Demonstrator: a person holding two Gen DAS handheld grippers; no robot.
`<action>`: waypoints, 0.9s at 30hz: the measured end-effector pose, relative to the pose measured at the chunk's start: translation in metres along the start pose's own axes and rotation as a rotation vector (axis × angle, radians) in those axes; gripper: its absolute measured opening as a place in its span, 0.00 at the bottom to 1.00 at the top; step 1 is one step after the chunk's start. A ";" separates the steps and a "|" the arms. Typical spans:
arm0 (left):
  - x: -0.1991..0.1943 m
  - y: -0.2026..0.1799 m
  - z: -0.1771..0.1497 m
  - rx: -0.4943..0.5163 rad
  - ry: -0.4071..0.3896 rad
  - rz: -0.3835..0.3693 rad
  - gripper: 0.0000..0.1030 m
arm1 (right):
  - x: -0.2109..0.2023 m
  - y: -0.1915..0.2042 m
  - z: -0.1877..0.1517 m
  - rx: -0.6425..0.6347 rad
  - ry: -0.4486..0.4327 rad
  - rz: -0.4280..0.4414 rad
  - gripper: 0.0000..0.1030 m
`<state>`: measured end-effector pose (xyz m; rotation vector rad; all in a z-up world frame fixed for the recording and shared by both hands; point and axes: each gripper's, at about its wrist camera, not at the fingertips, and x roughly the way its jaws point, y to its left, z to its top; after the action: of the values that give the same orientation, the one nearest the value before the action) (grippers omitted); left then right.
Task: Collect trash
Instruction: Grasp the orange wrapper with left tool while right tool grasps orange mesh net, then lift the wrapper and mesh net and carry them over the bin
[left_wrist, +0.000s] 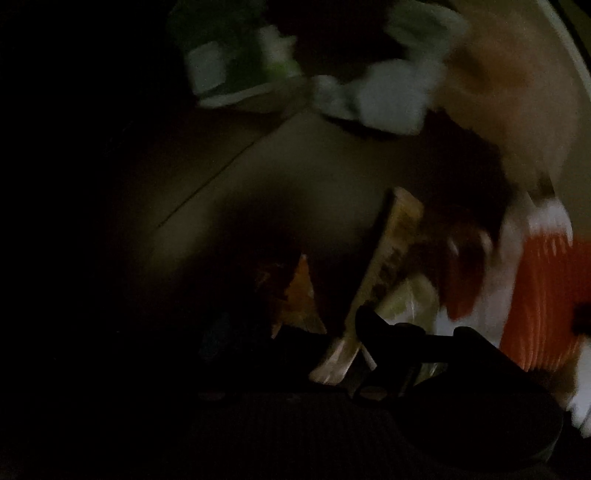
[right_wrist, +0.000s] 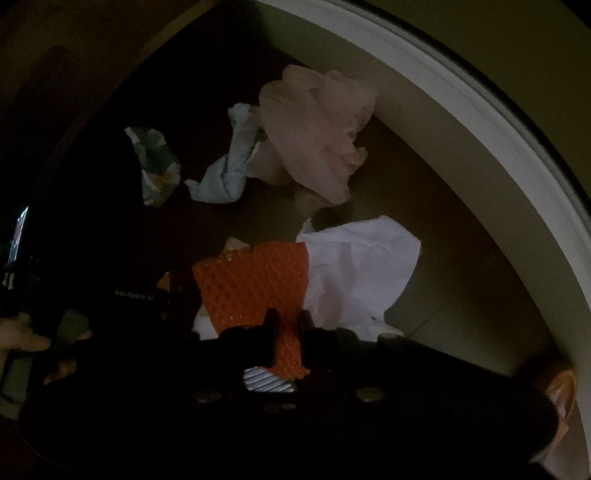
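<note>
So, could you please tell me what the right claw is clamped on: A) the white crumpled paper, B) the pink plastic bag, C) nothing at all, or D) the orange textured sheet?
D: the right claw is pinching the orange textured sheet between its closed tips.

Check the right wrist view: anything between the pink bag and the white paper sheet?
Only bare dim floor separates the pink bag from the white paper sheet.
</note>
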<state>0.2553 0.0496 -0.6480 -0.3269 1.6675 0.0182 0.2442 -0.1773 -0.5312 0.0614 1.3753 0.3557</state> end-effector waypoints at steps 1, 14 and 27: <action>0.004 0.003 0.002 -0.032 0.009 -0.006 0.73 | 0.001 0.000 0.000 0.003 0.001 -0.002 0.09; 0.006 -0.009 0.006 -0.026 0.000 0.013 0.34 | -0.004 0.008 0.001 0.000 -0.015 0.002 0.09; -0.140 -0.038 -0.010 0.088 -0.130 0.023 0.32 | -0.130 0.024 -0.005 0.043 -0.215 0.025 0.09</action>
<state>0.2659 0.0393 -0.5029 -0.2350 1.5378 -0.0156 0.2143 -0.1920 -0.4027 0.1480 1.1703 0.3302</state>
